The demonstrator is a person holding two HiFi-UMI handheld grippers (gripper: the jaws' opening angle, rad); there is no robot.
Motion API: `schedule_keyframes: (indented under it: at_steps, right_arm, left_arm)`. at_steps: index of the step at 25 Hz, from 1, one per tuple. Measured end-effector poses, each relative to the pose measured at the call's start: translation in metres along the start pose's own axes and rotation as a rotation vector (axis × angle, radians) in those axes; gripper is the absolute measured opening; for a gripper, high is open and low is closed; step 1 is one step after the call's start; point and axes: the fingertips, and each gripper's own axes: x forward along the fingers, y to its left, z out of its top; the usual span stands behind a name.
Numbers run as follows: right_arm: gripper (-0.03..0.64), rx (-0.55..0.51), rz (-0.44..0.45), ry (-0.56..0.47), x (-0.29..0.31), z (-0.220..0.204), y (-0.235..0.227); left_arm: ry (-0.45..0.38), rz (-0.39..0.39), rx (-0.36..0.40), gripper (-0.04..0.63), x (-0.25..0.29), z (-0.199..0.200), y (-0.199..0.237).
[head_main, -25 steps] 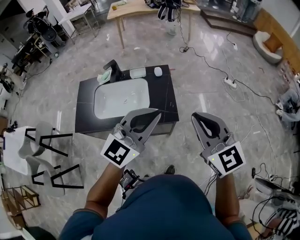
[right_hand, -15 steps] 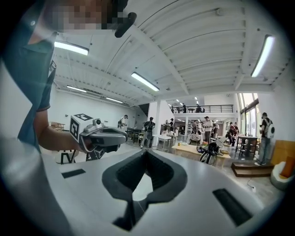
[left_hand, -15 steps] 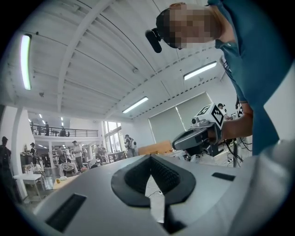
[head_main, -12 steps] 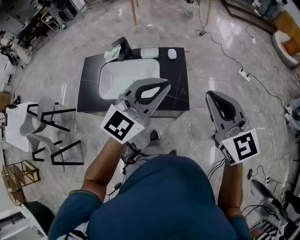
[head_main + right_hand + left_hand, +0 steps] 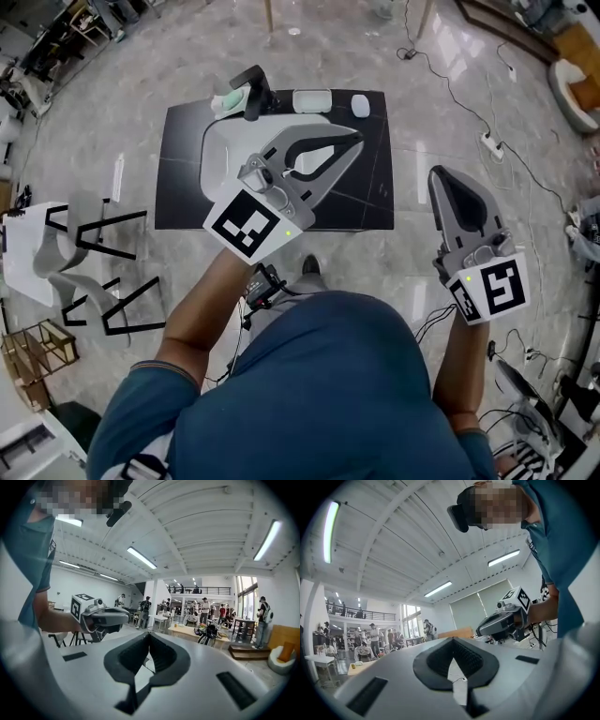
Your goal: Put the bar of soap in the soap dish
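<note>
A black counter (image 5: 183, 178) with a white sink basin (image 5: 230, 155) stands ahead in the head view. Along its far edge lie a pale green dish-like thing (image 5: 225, 100), a white rectangular dish (image 5: 312, 99) and a small white oval bar (image 5: 360, 105). My left gripper (image 5: 356, 139) hangs shut and empty above the counter, just right of the basin and short of the dish and bar. My right gripper (image 5: 439, 173) is shut and empty too, over the floor off the counter's right edge. Each gripper view looks level across the hall, with the jaws (image 5: 452, 639) (image 5: 149, 633) closed on nothing.
A black faucet (image 5: 255, 89) rises at the basin's far left. White chairs with black frames (image 5: 84, 272) stand on the floor to the left. Cables and a power strip (image 5: 487, 141) run over the marble floor at the right. People stand far off in the hall.
The counter has come nearer. Both grippers have moved forward; the left one now reaches over the counter beside the basin. Both stay shut and empty.
</note>
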Motion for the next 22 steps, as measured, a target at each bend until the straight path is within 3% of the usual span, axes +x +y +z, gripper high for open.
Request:
schedule_keyframes:
  at_steps: [8, 22]
  right_arm:
    - [0.014, -0.019, 0.005, 0.011, 0.029, 0.003, -0.010]
    - [0.014, -0.013, 0.120, -0.036, 0.065, -0.006, -0.085]
  left_arm:
    - [-0.008, -0.021, 0.001, 0.002, 0.005, -0.010, 0.018]
    - [0.049, 0.102, -0.019, 0.002, 0.067, -0.024, 0.055]
